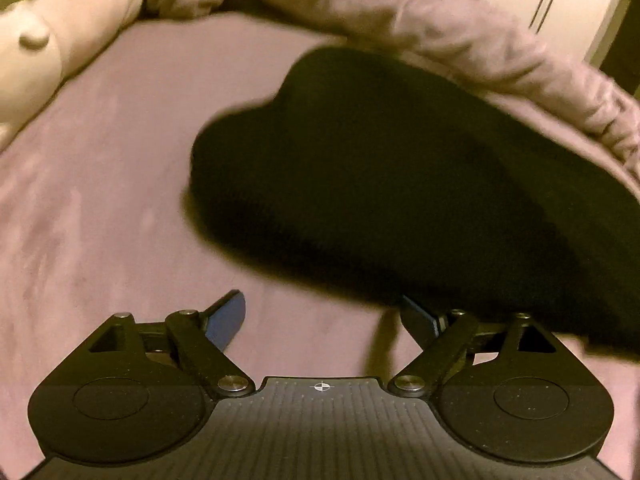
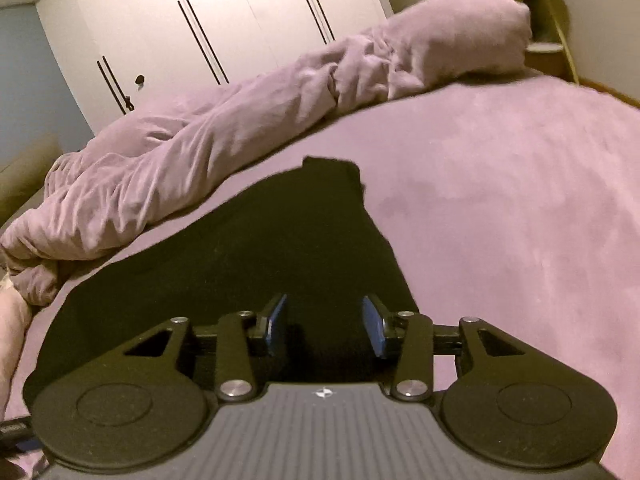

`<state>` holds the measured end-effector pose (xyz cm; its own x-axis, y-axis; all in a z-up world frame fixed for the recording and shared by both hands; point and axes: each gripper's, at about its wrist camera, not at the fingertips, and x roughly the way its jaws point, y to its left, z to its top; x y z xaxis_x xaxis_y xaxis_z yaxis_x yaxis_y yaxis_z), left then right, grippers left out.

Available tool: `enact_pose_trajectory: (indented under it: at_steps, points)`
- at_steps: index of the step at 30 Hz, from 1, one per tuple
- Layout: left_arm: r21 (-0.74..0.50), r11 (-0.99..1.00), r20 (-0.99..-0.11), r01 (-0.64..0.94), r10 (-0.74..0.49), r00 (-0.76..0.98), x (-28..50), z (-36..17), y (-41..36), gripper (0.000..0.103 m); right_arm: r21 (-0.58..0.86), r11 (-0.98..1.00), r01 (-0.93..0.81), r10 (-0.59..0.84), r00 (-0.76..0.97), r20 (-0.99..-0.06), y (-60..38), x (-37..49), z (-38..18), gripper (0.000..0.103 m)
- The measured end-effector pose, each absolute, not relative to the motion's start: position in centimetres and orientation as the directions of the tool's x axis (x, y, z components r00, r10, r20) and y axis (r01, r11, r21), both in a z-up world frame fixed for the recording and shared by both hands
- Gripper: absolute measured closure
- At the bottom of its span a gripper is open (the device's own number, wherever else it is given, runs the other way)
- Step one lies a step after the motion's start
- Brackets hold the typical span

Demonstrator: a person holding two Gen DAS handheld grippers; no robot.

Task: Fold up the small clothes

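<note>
Right wrist: right claw half-open over black garment

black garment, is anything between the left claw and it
Nothing visible. The left claw is open over the bare purple bedcover, and the black garment lies just ahead and to its right, already overlapping its right finger.

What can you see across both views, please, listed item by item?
garment: one, black, lying on the sheet beside the duvet
sheet: one, mauve, covering the bed
duvet: one, mauve, bunched along the bed's far edge
pillow: one, mauve, at the duvet's end
soft toy: one, pale pink, at the sheet's edge
wardrobe: one, white, behind the bed
left gripper: fingers wide apart, nothing between
right gripper: fingers apart over the garment, not pressing it
</note>
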<state>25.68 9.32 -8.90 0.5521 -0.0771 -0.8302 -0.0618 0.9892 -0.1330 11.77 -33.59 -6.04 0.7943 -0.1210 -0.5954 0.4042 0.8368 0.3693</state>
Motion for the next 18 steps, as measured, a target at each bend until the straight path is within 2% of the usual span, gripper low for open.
enact_pose_trajectory:
  at_steps: [2,3,5,8,12,18]
  points:
    - [-0.089,0.996,-0.816,-0.027,-0.057,0.576,25.0,-8.6,9.0,0.014,0.327,0.85,0.414,-0.149,0.783,-0.604,-33.3,11.3,-5.9,0.058]
    - [-0.082,0.996,-0.814,-0.023,-0.054,0.579,24.9,-8.5,9.0,0.014,0.319,0.848,0.423,-0.16,0.779,-0.606,-33.4,11.0,-5.8,0.048]
    - [-0.106,0.994,-0.814,-0.042,-0.062,0.577,25.0,-8.3,9.5,0.014,0.327,0.828,0.455,-0.179,0.768,-0.615,-33.8,10.4,-5.7,0.041]
    - [-0.174,0.981,-0.814,-0.09,-0.092,0.573,25.5,-8.3,10.5,0.014,0.405,0.795,0.452,-0.128,0.777,-0.617,-34.7,9.8,-6.2,0.041]
    - [-0.278,0.947,-0.797,-0.161,-0.134,0.589,26.4,-8.6,11.8,0.012,0.599,0.678,0.426,0.028,0.8,-0.6,-35.7,10.0,-8.2,0.039]
    - [-0.383,0.894,-0.77,-0.233,-0.169,0.615,27.6,-8.6,13.0,0.012,0.67,0.592,0.447,0.072,0.799,-0.597,-35.4,12.2,-10.4,0.035]
